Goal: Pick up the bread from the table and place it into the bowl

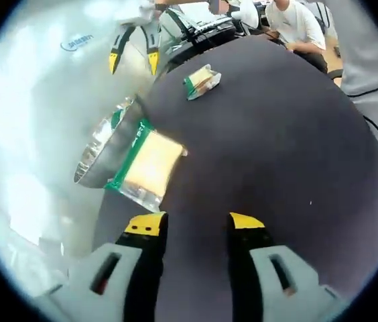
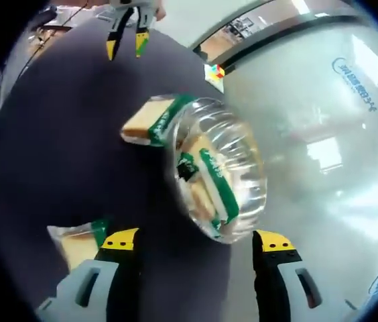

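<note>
The dark table [image 2: 55, 134] carries a steel bowl [image 2: 242, 194] already holding wrapped bread. One packet [image 1: 150, 164] leans on its rim, apparently half in, just ahead of the wide, empty left gripper [image 1: 196, 225]. Another packet [image 2: 75, 245] lies beside the right gripper [image 2: 196, 241], also wide.

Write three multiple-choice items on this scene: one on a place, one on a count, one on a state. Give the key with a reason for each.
1. Where does the wrapped bread slice with the green-edged wrapper lie?
A. leaning against the outside of the shiny metal bowl
B. flat in the table's middle
C. between gripper jaws

2. How many wrapped bread packs lie on the dark round table outside the bowl?
A. none
B. two
C. five

3. What state is the left gripper in?
A. shut on bread
B. open, holding nothing
C. shut on the bowl

Key:
1 A: the left gripper view shows it propped on the bowl's wall.
2 B: the leaning slice and the smaller wrapped bread pack farther off.
3 B: its yellow-tipped jaws stand apart over bare table.
</note>
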The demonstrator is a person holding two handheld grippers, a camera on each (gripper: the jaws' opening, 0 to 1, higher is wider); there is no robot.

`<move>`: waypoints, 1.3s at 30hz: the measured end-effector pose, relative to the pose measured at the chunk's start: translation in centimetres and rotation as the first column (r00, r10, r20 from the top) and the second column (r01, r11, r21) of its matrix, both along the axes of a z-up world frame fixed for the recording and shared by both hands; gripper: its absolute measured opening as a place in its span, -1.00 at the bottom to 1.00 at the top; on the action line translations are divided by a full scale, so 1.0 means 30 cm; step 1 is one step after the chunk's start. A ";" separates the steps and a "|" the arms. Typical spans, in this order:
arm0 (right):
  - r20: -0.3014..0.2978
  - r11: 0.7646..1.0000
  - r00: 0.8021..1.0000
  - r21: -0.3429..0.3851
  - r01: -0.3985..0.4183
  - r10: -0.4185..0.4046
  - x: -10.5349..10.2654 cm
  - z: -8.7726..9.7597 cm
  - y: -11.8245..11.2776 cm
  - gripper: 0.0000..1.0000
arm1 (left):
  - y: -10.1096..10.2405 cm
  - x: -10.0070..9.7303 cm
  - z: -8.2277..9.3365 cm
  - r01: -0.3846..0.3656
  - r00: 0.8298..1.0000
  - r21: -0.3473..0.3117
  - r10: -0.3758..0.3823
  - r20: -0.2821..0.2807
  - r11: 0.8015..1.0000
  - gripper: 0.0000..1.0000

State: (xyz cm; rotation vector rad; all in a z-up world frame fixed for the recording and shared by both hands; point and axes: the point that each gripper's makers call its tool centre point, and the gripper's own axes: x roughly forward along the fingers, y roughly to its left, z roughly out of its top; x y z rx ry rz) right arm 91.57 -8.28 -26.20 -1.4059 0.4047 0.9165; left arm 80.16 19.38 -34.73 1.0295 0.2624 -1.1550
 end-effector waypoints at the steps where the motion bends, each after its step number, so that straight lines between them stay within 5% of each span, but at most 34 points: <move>1: -0.009 1.000 1.000 -0.012 -0.007 0.007 -0.022 -0.010 -0.017 0.26 | -0.004 -0.006 0.000 0.002 1.000 -0.003 -0.002 0.000 1.000 -0.42; 7: -0.189 0.999 0.982 -0.035 -0.008 0.001 -0.178 -0.112 -0.105 0.23 | -0.026 -0.025 0.007 0.011 1.000 -0.008 -0.011 0.008 1.000 -0.43; 10: -0.271 0.994 0.962 -0.105 0.011 -0.039 -0.232 -0.180 -0.184 0.23 | -0.045 -0.030 0.009 0.020 1.000 -0.019 -0.020 0.003 1.000 -0.43; 17: -0.385 0.989 0.920 -0.150 0.009 -0.066 -0.320 -0.322 -0.272 0.25 | -0.095 -0.079 -0.029 0.043 0.998 -0.020 -0.043 -0.049 0.999 -0.43; 27: -0.487 0.984 0.864 -0.171 0.052 -0.130 -0.263 -0.492 -0.284 0.49 | -0.135 -0.072 -0.044 0.049 0.993 -0.092 -0.058 -0.106 0.995 -0.40; 30: -0.528 0.975 0.827 -0.199 0.100 -0.193 -0.260 -0.528 -0.303 0.22 | -0.122 -0.083 -0.061 0.048 0.991 -0.097 -0.060 -0.124 0.994 -0.40; 34: -0.559 0.977 0.808 -0.190 0.094 -0.187 -0.243 -0.541 -0.302 0.19 | -0.103 -0.073 -0.068 0.031 0.990 -0.117 -0.046 -0.133 0.993 -0.40; 36: -0.573 0.964 0.780 -0.219 0.149 -0.251 -0.246 -0.541 -0.321 0.13 | -0.096 -0.066 -0.071 0.024 0.990 -0.127 -0.041 -0.136 0.992 -0.39; 39: -0.560 0.961 0.785 -0.221 0.164 -0.263 -0.261 -0.537 -0.314 0.07 | -0.071 -0.041 -0.092 -0.008 0.988 -0.126 -0.011 -0.151 0.992 -0.37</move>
